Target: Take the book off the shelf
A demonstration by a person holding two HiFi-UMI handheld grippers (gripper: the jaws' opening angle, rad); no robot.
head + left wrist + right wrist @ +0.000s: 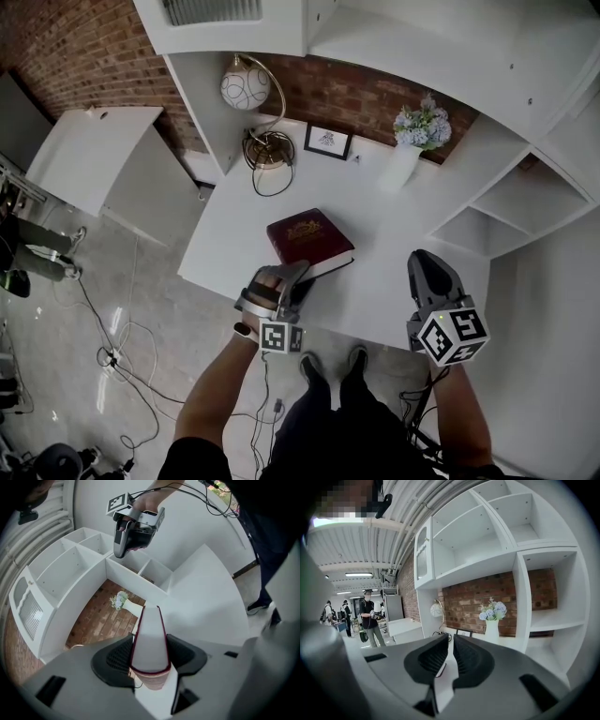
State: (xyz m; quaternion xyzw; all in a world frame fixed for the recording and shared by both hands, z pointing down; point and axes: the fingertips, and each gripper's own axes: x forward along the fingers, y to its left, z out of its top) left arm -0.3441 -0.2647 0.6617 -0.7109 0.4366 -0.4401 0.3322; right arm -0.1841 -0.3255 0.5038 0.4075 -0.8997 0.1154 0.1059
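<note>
1. A red brick wall (84,47) backs a white shelf unit (487,541) with open compartments.
2. The white bench (394,246) carries a globe lamp (246,86), a framed picture (327,141) and a vase of flowers (419,131).
3. Cables (112,359) trail over the glossy grey floor (141,291), near a white cabinet (98,159).
4. Strip lights (358,574) glow overhead.

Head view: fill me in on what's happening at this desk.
A person works with a handheld gripper in each hand. The left gripper is clamped on the near edge of a dark red book, held flat low over the white desk; whether it touches the desk is unclear. The right gripper holds nothing, jaws nearly together, off to the book's right. The shelf compartments in view hold no books, so the book looks already off the shelf.
</note>
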